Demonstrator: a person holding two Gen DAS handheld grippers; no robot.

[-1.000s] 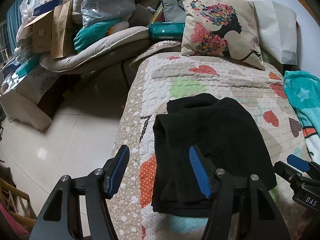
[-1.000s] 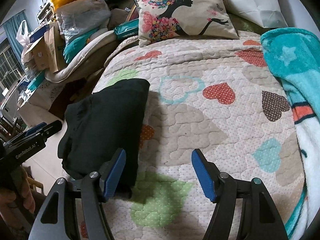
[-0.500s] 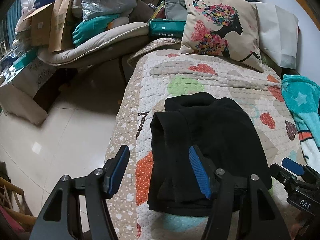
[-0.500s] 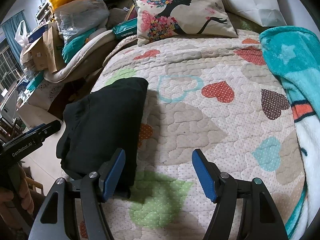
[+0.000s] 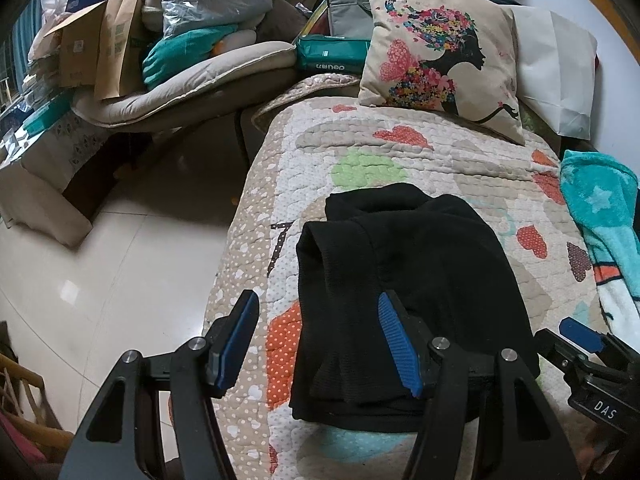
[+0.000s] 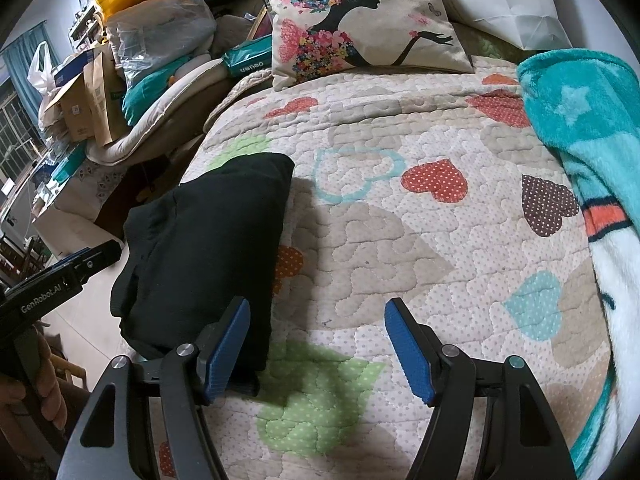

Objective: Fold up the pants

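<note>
Heart-print quilt (image 6: 400, 240) amid cluttered room

The left hand-held gripper (image 5: 318, 338) is held low and level with its jaws spread wide, nothing between its blue pads (image 5: 398, 346). The right hand-held gripper (image 6: 318, 346) is likewise wide apart and holds nothing, its blue pads (image 6: 408, 350) angled outward. The person's left hand (image 6: 38, 384) wraps the left tool's handle, fingers curled around it.
</note>
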